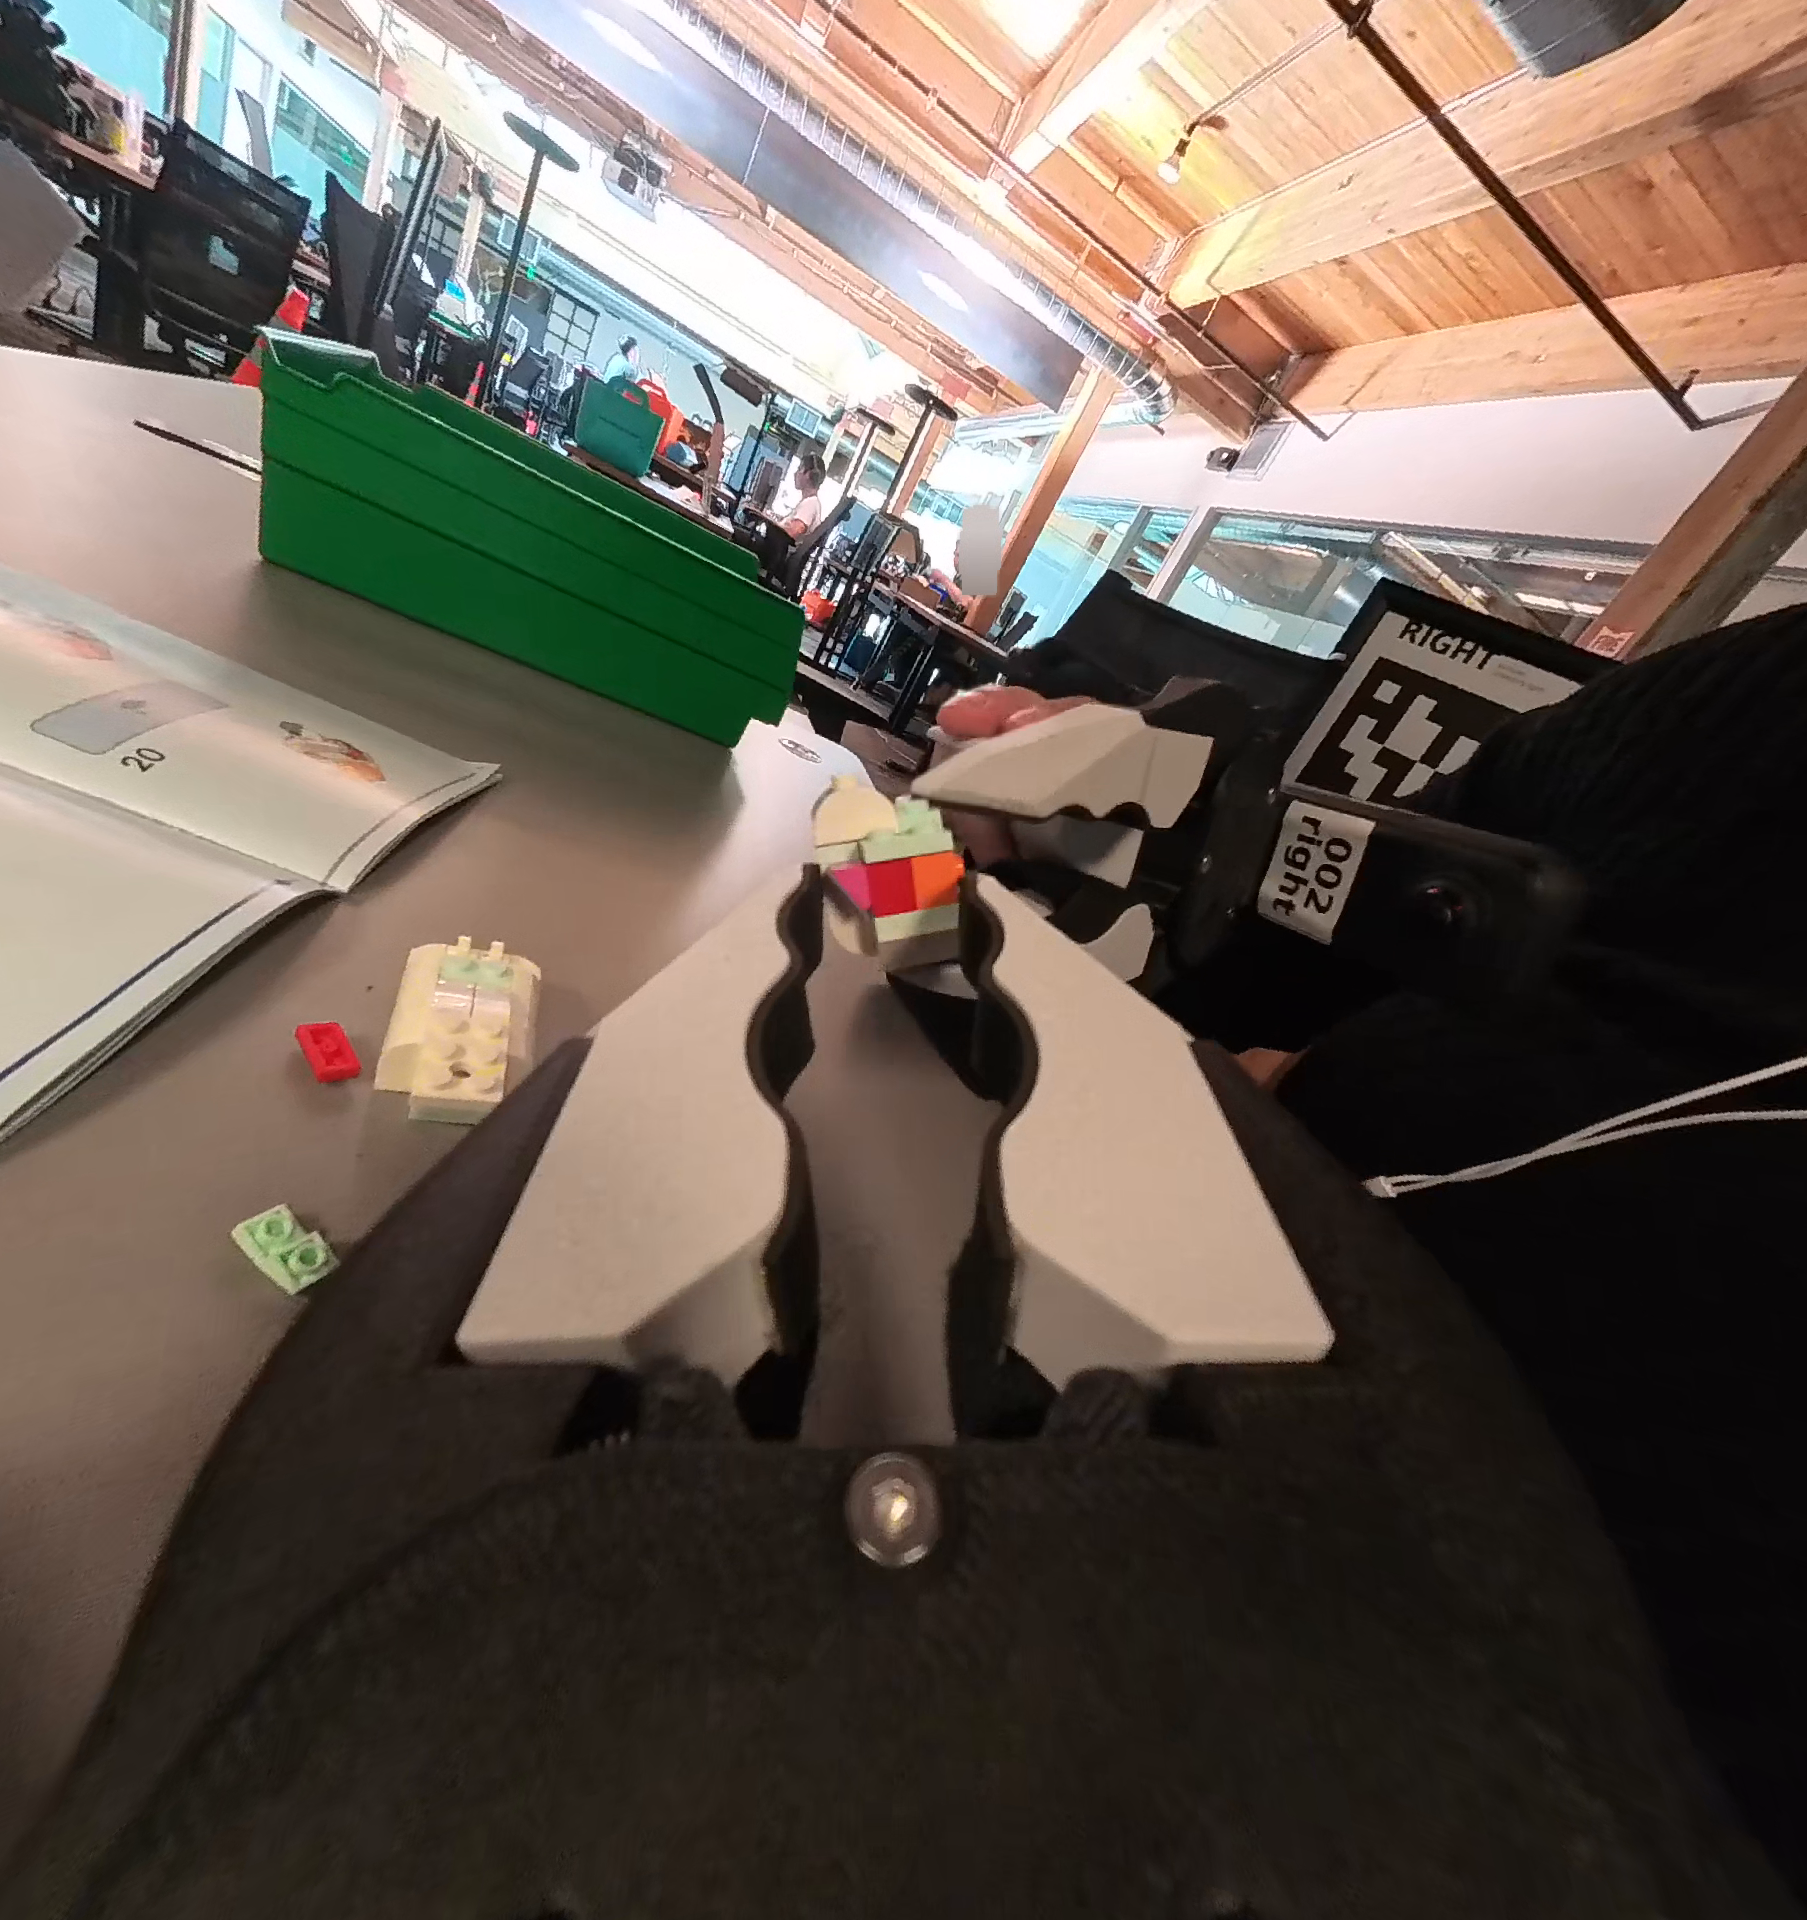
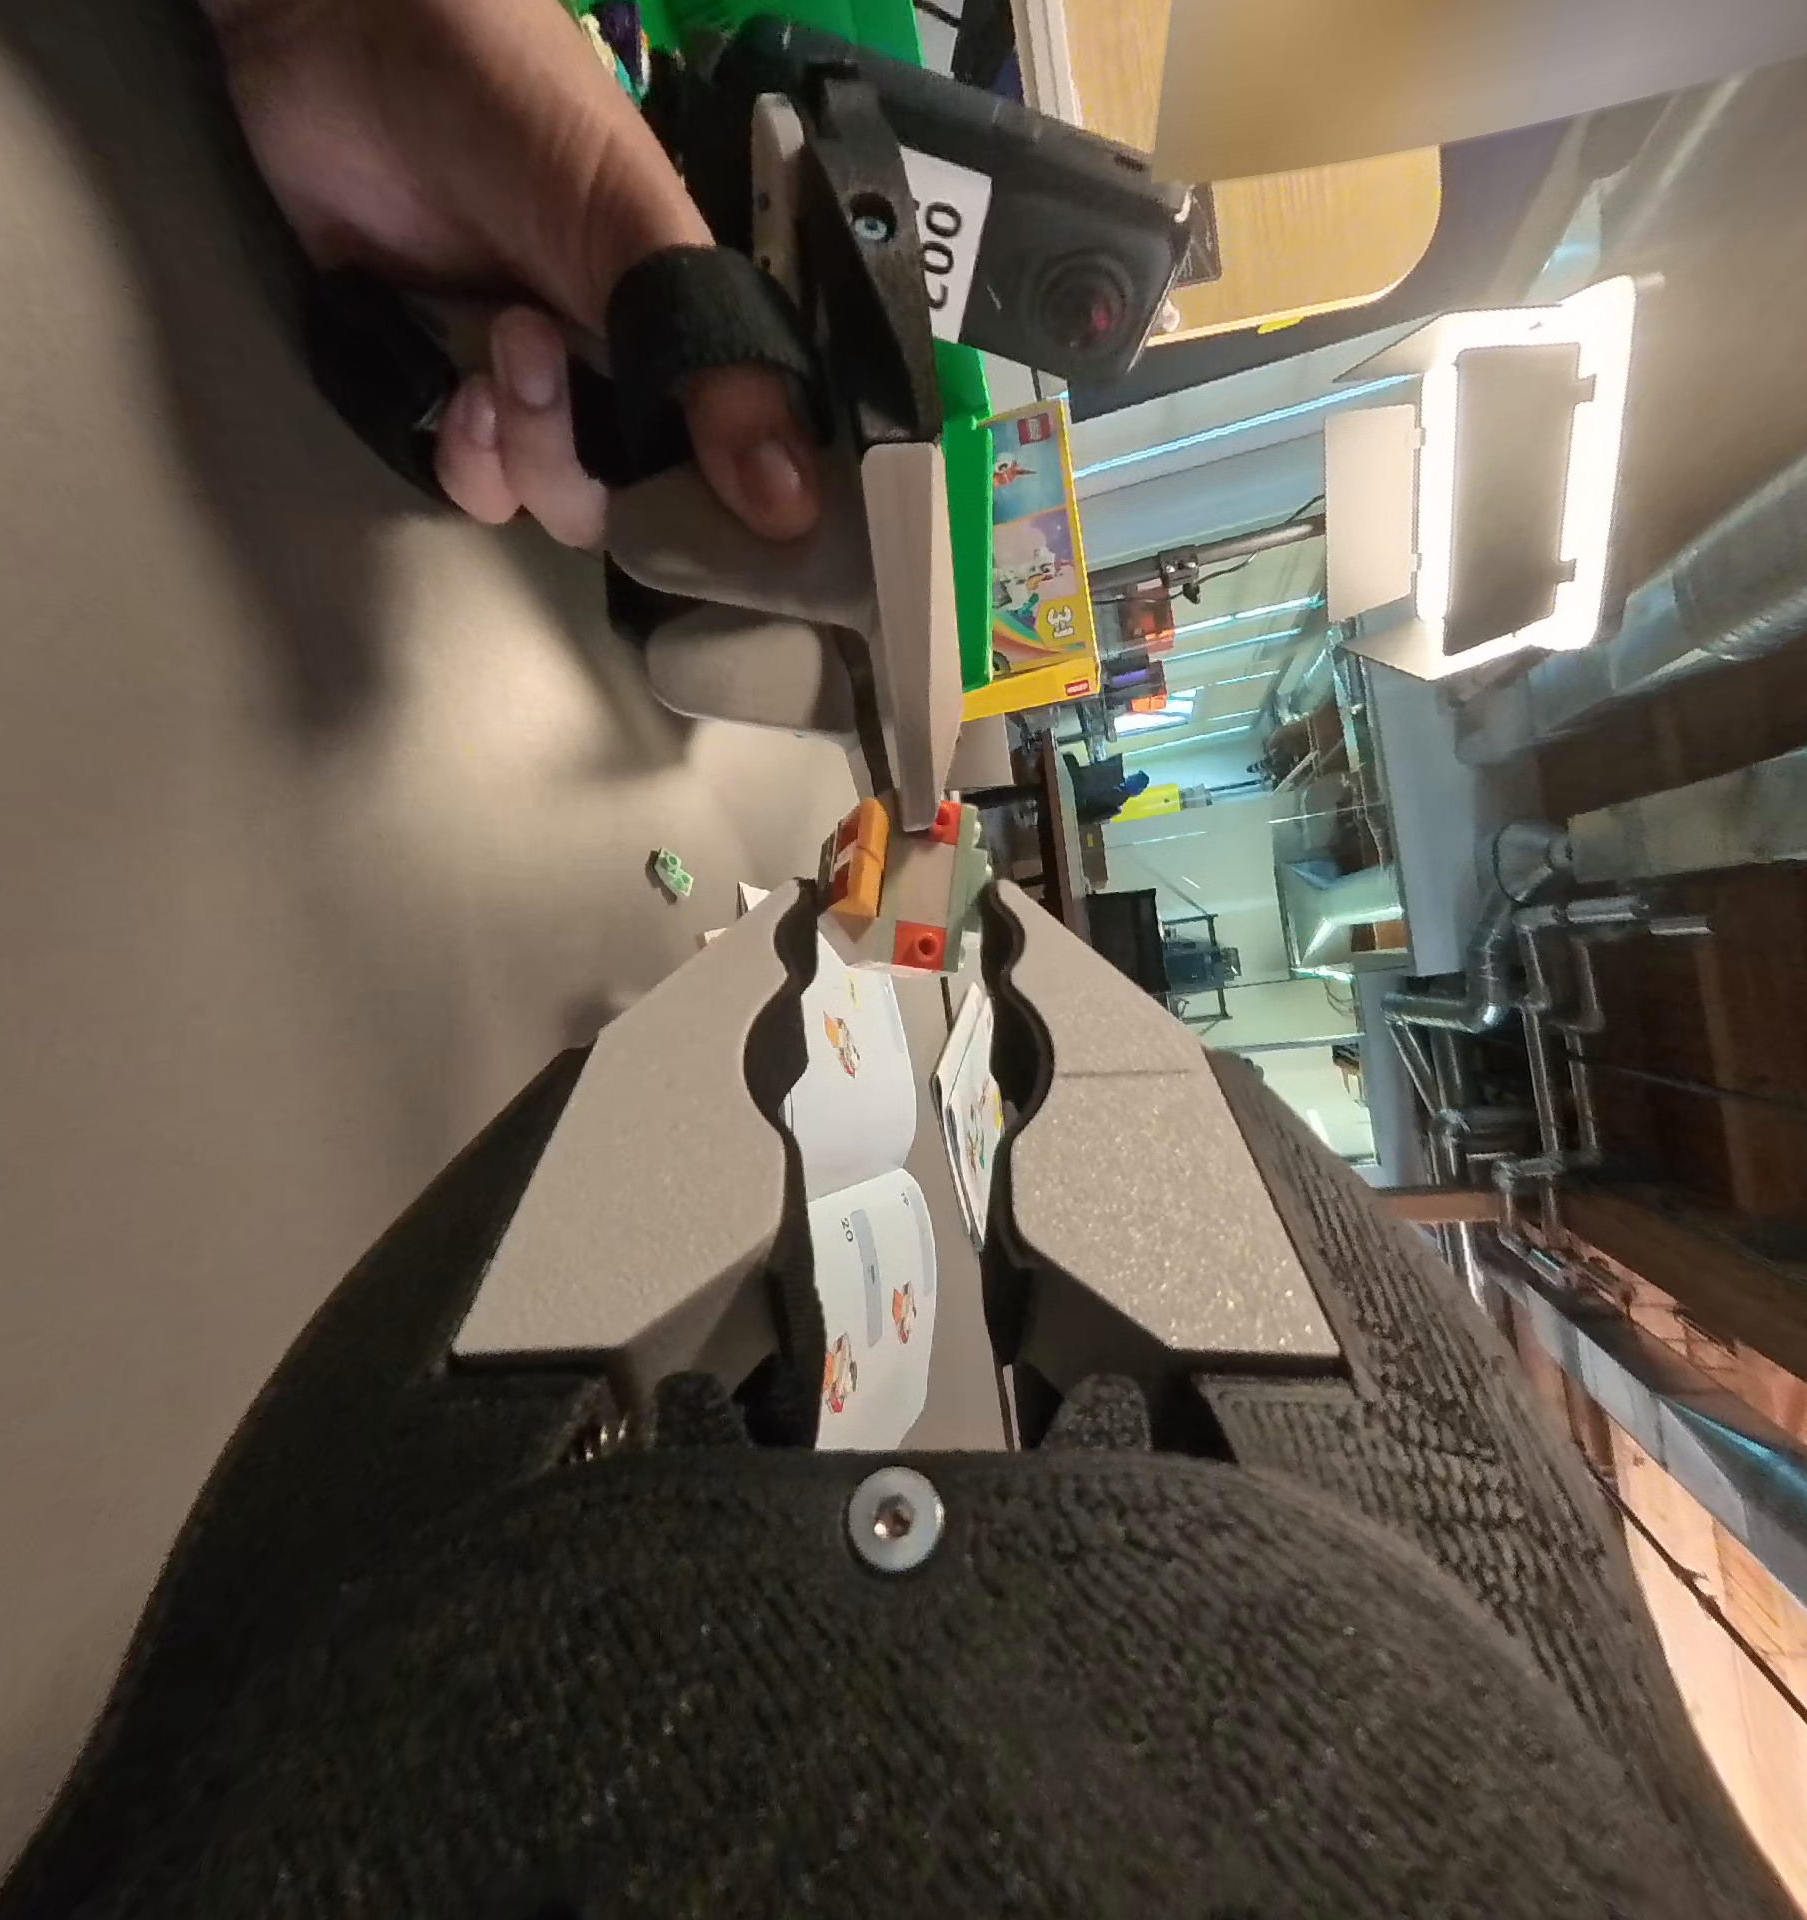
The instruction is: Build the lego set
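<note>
We hold a small lego sub-assembly [image 1: 894, 894] off the counter [image 1: 99, 1382], and both claws meet on it. In the left wrist view the left claw [image 1: 891, 914] is clamped on the block's lower body, a fingertip on each side of the pink, red and orange band. From three o'clock the right claw [image 1: 956, 821] reaches in, its upper finger lying over the mint and cream top of the block. In the right wrist view that claw [image 2: 894, 914] has its tips to either side of the grey face with red studded corners; the fingers look to touch it, though we cannot tell how firmly they grip. We judge the step in hand to be a pressing or re-seating of a piece on this block, one claw bracing while the other pushes. At nine o'clock of the left claw a cream and mint sub-assembly [image 1: 459, 1029] lies on the counter, with a red plate [image 1: 327, 1052] just beside it and a mint plate [image 1: 286, 1247] nearer to us. The open instruction booklet [image 1: 151, 790] lies farther left, and stacked green bins [image 1: 504, 561] stand at eleven o'clock. Next, we think, the press must run square to the studs while the left claw grips firmly, lest the block twist out.
</note>
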The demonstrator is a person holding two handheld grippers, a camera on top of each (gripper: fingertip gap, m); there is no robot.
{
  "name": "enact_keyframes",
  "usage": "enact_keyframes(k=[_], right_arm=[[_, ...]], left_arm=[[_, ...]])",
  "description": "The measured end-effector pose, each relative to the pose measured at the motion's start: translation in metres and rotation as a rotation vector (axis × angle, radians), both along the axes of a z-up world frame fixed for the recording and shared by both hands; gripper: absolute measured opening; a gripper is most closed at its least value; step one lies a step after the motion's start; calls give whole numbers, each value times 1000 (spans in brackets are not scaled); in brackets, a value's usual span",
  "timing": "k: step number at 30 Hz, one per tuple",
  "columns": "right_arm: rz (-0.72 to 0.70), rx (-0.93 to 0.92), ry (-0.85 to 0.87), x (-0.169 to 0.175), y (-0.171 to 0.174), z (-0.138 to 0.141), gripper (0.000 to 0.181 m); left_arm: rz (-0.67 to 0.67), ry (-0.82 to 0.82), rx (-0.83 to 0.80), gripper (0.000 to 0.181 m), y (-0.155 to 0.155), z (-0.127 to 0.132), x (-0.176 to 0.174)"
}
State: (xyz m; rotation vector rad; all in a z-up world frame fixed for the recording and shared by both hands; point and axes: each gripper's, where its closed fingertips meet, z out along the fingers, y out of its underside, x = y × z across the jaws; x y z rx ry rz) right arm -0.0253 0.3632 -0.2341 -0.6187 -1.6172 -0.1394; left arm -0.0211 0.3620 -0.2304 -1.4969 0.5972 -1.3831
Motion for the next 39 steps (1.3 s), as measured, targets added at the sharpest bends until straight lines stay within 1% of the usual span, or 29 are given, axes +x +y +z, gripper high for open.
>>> enact_keyframes(k=[8,12,15,20,23,28,39], right_arm=[[15,-79,3,1,-1,0,28],[39,-131,45,1,-3,1,28],[50,-141,39,0,-4,-2,38],[21,-139,50,3,2,-2,42],[37,-173,84,4,0,2,38],[52,-201,88,4,-2,1,29],[55,-175,82,6,-3,1,27]], left_arm=[[-9,-1,-11,25,0,-1,1],[-15,-16,-17,25,-1,0,1],[-10,-10,-17,25,-1,0,1],[-14,-14,-15,25,-1,0,1],[-16,-15,-17,25,-1,0,1],[-21,-15,-14,25,-2,0,1],[-32,-15,-15,25,-3,0,2]])
